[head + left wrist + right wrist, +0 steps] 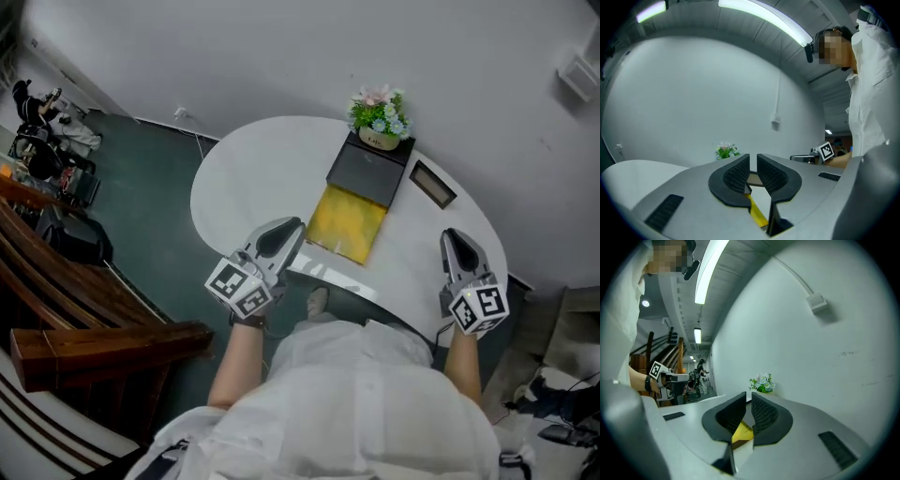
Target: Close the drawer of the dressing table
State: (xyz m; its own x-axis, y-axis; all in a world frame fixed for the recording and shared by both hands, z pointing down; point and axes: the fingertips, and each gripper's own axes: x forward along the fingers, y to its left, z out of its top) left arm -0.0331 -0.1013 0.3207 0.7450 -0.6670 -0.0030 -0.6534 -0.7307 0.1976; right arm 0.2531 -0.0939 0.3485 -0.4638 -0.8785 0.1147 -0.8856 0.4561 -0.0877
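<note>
Fingers (736, 176) of the left gripper (753, 161) are clenched to a thin slit with nothing in it; the right gripper (747, 403) is pinched together the same way, also empty. Only the head view gives the layout: a yellow drawer (349, 223) stands pulled out of a black box (367, 171) at the middle of the white table (239, 178), toward the person. The left gripper is near the drawer's front corner, and the right is well apart on the other side. Each gripper view shows just a yellow sliver of drawer below the fingers, which hide most of the box. Those views add ceiling lights and the flowers (380, 114) against the wall. Whether the left tips touch the drawer I cannot tell; a small dark frame (433, 184) beside the box is too small to read
</note>
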